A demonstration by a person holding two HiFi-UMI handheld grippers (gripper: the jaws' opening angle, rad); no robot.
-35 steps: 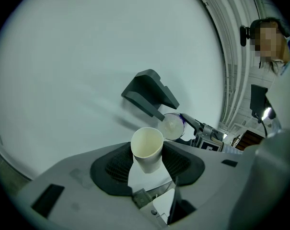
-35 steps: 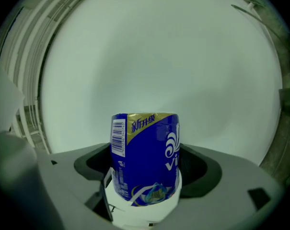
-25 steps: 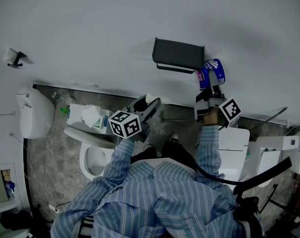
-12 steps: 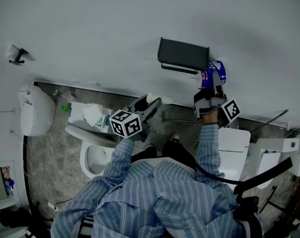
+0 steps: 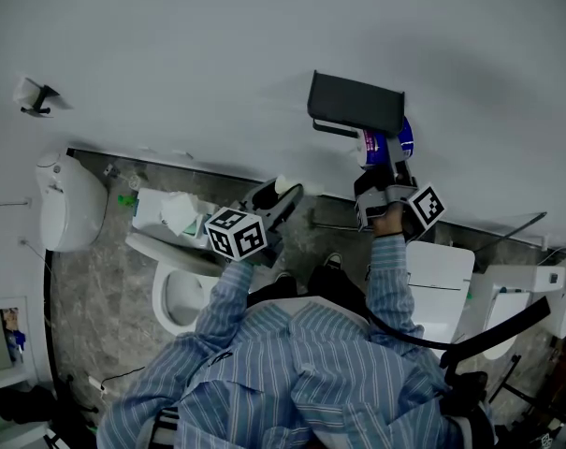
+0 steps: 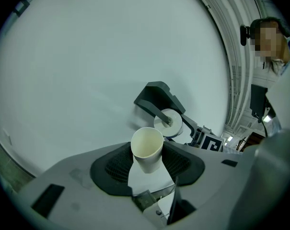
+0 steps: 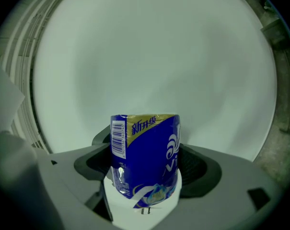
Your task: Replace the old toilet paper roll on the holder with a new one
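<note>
Left tool (image 6: 148,166) clamped on empty cardboard core (image 6: 146,146). Right tool (image 7: 145,176) gripping blue-wrapped new roll (image 7: 145,152), right under dark wall holder (image 5: 355,103).

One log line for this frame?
left claw: shut on empty tube | right claw: shut on wrapped roll | roll under holder

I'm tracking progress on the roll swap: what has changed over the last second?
The right tongs, shut on the blue-wrapped new roll, moved left in the head view. That carried the roll from beside the right end of the dark holder to just beneath it. Nothing was taken hold of or let go. The left tongs stayed put, holding the empty cardboard tube.
</note>
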